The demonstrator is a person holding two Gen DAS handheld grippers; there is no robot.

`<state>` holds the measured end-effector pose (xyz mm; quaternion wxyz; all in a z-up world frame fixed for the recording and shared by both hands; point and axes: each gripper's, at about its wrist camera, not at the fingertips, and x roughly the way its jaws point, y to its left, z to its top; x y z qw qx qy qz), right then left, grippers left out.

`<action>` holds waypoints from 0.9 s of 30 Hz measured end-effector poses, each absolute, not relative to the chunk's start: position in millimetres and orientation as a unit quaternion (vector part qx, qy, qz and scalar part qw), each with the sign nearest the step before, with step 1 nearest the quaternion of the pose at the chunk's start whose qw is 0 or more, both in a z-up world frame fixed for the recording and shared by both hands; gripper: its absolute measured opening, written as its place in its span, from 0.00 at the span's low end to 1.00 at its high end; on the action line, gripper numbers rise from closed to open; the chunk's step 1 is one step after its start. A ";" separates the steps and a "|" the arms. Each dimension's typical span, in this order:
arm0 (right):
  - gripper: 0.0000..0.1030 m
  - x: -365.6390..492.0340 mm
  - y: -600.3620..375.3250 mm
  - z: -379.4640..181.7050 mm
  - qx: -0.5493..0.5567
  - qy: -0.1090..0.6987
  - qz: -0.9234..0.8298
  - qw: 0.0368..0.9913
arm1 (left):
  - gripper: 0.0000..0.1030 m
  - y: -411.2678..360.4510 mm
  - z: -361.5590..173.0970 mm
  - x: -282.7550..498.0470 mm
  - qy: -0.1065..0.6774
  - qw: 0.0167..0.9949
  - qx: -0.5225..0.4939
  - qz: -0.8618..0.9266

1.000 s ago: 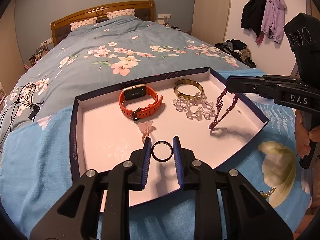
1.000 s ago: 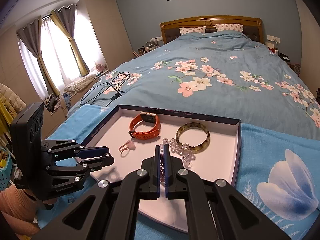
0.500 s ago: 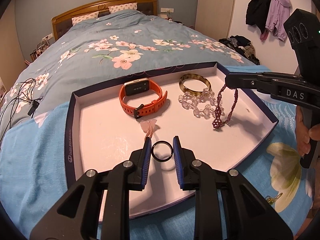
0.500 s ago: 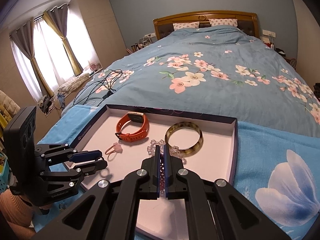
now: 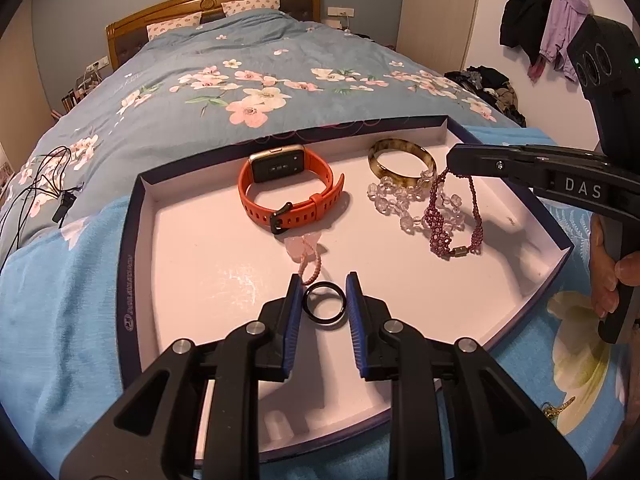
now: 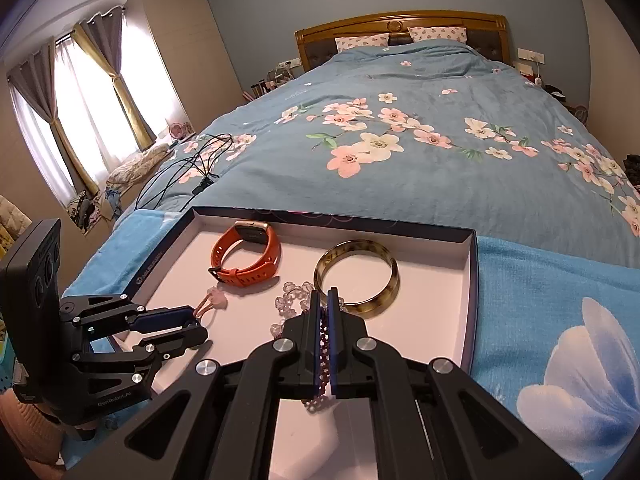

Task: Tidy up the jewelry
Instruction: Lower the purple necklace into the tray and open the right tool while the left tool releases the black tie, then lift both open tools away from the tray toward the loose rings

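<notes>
Dark red beaded bracelet (image 5: pixel 454 216) is hanging from the right gripper (image 5: pixel 450 162), low end just reaching the tray floor

It's dangling pretty much straight down from the tips, so its long axis is vertical, and the clasp end sits on the pink floor of the shallow dark-rimmed tray (image 5: pixel 134 220), right beside the clear crystal bead bracelet (image 5: pixel 400 204) and in front of the amber tortoiseshell bangle (image 5: pixel 402 158). Right jaws are pinched nearly together on the strand, so I'd guess the next move is just lower and let go. The left gripper (image 5: pixel 323 303) is nearer the front of the tray, jaws a ring's width apart, and the thin black ring (image 5: pixel 324 304) sits between them; can't tell if they're actually squeezing it. Orange strap smartwatch (image 5: pixel 288 192) and the little pink beaded loop with a charm (image 5: pixel 305 256) lie further left.
</notes>
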<state>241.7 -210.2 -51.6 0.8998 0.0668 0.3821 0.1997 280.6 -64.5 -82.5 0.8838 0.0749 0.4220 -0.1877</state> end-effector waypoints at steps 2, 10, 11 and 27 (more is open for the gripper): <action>0.05 242.8 -211.3 -52.0 0.070 0.382 0.196 0.900 | 0.22 -65.8 -82.6 280.7 0.421 0.884 0.076 -0.187; 0.07 240.1 -213.0 -51.3 0.073 0.379 0.195 0.902 | 0.24 -64.3 -80.0 280.2 0.412 0.889 0.074 -0.187; 0.07 239.0 -213.4 -50.6 0.073 0.378 0.195 0.902 | 0.25 -64.0 -78.5 279.7 0.410 0.890 0.073 -0.188; 0.30 166.3 -217.6 -18.6 0.068 0.335 0.235 0.910 | 0.46 -38.5 -23.4 215.2 0.319 0.924 0.081 -0.194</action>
